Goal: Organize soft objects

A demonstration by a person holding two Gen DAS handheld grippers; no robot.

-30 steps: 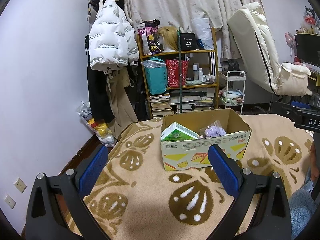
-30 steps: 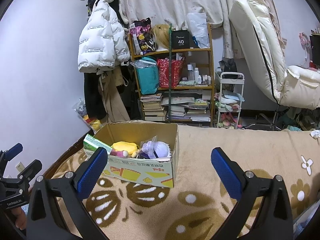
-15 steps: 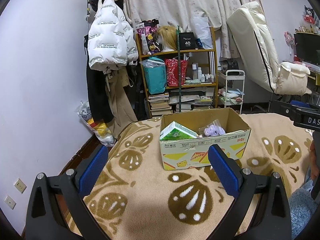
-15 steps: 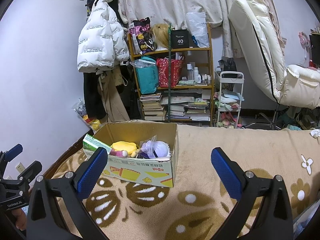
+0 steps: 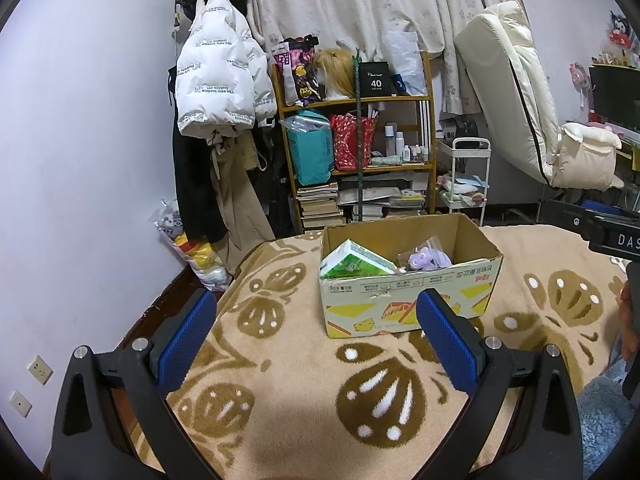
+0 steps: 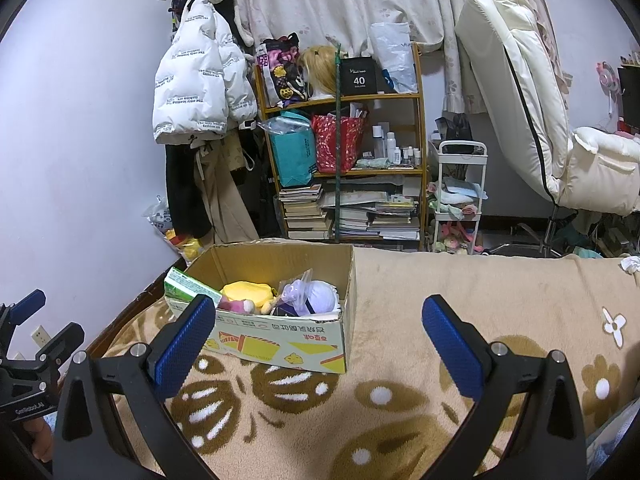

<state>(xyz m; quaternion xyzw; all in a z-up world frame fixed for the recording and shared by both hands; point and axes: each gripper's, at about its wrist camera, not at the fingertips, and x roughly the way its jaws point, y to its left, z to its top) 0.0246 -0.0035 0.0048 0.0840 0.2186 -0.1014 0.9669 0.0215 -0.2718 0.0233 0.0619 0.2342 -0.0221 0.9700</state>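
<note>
Our left hand-held gripper (image 5: 316, 340) is a matte black frame with two angular arms, each ending in a bright blue pad (image 5: 186, 336) with a fine dotted texture. Round silver screws (image 5: 140, 344) sit on the arms near the pads. Our right hand-held gripper (image 6: 320, 344) has the same black frame, blue textured pads (image 6: 450, 350) and silver screws (image 6: 498, 347). Seen from the side, its black body carries white lettering reading "DAS" (image 5: 626, 240). A strip of bare skin (image 5: 628, 320) shows beside it.
</note>
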